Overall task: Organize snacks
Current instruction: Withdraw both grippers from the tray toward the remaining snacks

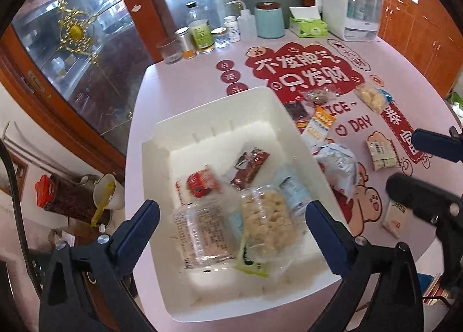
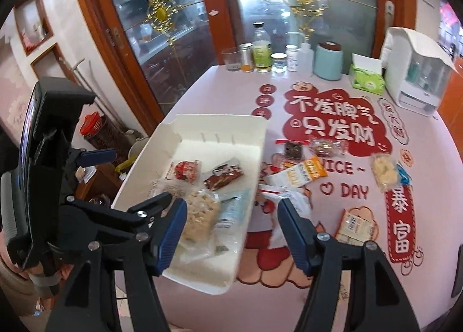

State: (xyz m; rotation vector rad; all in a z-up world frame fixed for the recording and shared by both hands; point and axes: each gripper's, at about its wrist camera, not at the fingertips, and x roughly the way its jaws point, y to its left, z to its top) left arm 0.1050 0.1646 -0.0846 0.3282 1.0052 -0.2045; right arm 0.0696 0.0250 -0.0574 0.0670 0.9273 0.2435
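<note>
A white bin (image 1: pixel 220 106) (image 2: pixel 254 141) sits at the table's left edge and holds several snack packs: a puffed rice cake (image 1: pixel 267 223) (image 2: pixel 199 213), a clear printed pack (image 1: pixel 199 233), a red pack (image 1: pixel 201 181) (image 2: pixel 185 170) and a brown bar (image 1: pixel 250 165) (image 2: pixel 222 177). My left gripper (image 1: pixel 231 222) is open and empty above the bin. My right gripper (image 2: pixel 231 228) is open and empty over the bin's right rim; it also shows in the left wrist view (image 1: pixel 416 164). Loose snacks lie right of the bin: an orange packet (image 2: pixel 303 173), a crinkled white bag (image 1: pixel 337 164) (image 2: pixel 292 196), a dumpling-like pack (image 1: pixel 371 97) (image 2: pixel 385 173), a beige pack (image 1: pixel 382 154) (image 2: pixel 354 225).
Jars, bottles, a teal canister (image 1: pixel 269 19) (image 2: pixel 328 61), a tissue box (image 1: pixel 308 25) (image 2: pixel 367 77) and a white appliance (image 1: pixel 350 8) (image 2: pixel 416 71) line the table's far edge. Glass cabinet doors stand behind. A red-lidded jar (image 1: pixel 66 199) and a pot sit below, left of the table.
</note>
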